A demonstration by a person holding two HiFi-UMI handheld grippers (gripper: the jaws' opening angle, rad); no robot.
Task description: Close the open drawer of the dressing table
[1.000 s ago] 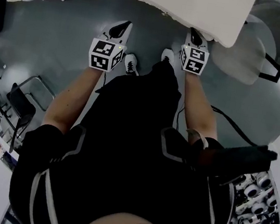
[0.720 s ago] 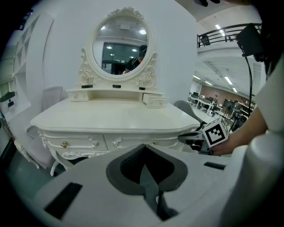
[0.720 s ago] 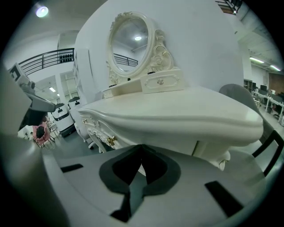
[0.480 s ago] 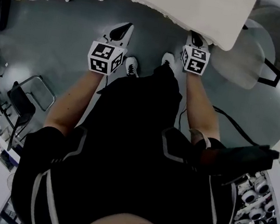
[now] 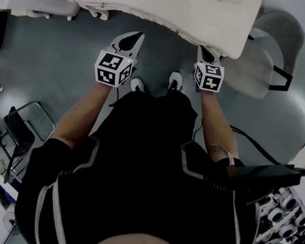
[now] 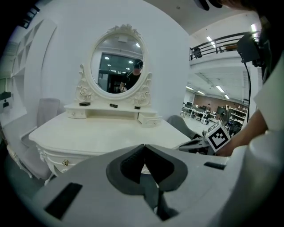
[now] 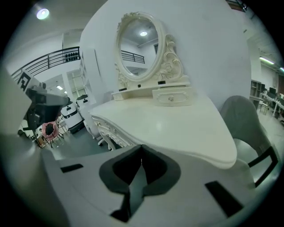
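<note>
The white dressing table (image 5: 159, 5) stands in front of me, with its oval mirror (image 6: 116, 62) above a low shelf. A small drawer (image 6: 148, 119) at the shelf's right end sticks out a little; it also shows as the drawer (image 7: 171, 95) in the right gripper view. My left gripper (image 5: 133, 36) hangs just short of the table's front edge, shut and empty. My right gripper (image 5: 205, 51) is at the table's front right corner, also shut with nothing in it. Both pairs of jaw tips meet in the gripper views, left gripper (image 6: 144, 145) and right gripper (image 7: 141, 158).
A grey chair (image 5: 274, 40) stands right of the table and shows as the chair (image 7: 244, 119) in the right gripper view. Another grey seat (image 6: 46, 111) is at the table's left. Black stools (image 5: 20, 126) and shelves of gear (image 5: 279, 225) lie behind me.
I have stepped closer, so more of the table top shows in the head view. Both grippers have moved slightly forward toward the table's front edge, still shut.
</note>
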